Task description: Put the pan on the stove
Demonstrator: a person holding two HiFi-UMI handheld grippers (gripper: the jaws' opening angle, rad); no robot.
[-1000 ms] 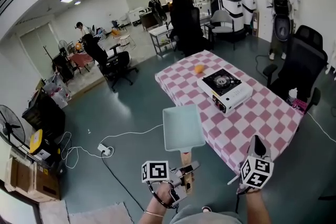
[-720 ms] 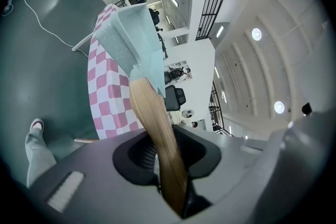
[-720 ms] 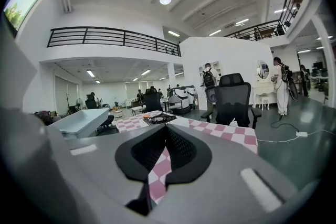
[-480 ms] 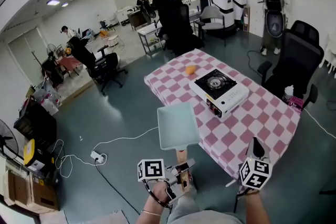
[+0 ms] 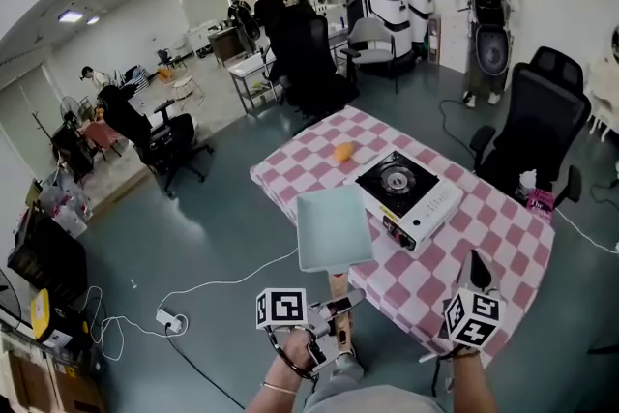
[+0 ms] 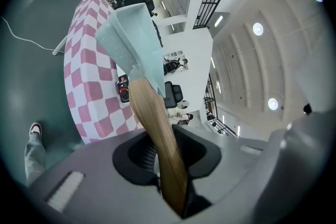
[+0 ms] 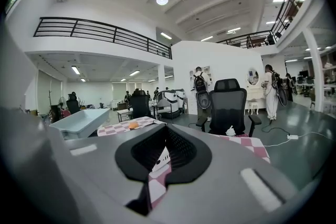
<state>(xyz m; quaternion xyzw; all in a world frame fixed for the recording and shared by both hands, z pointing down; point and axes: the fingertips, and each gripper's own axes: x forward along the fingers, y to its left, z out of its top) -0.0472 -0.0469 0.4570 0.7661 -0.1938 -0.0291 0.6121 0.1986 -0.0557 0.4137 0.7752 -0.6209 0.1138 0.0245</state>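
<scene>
Over the near edge of the checked table (image 5: pixel 488 232), we've got the pale square pan (image 5: pixel 334 227) in the air. It's just beside the portable gas stove (image 5: pixel 406 193) and not on it yet. Our worry is that the left gripper (image 5: pixel 338 312) pinches only the tail of the long wooden handle (image 5: pixel 338 288). The pan could sag, twist, or come in low and clip the stove's side. Both grippers reach forward, roughly level. The right gripper (image 5: pixel 475 268), jaws together and empty, hangs by the table's near edge.
</scene>
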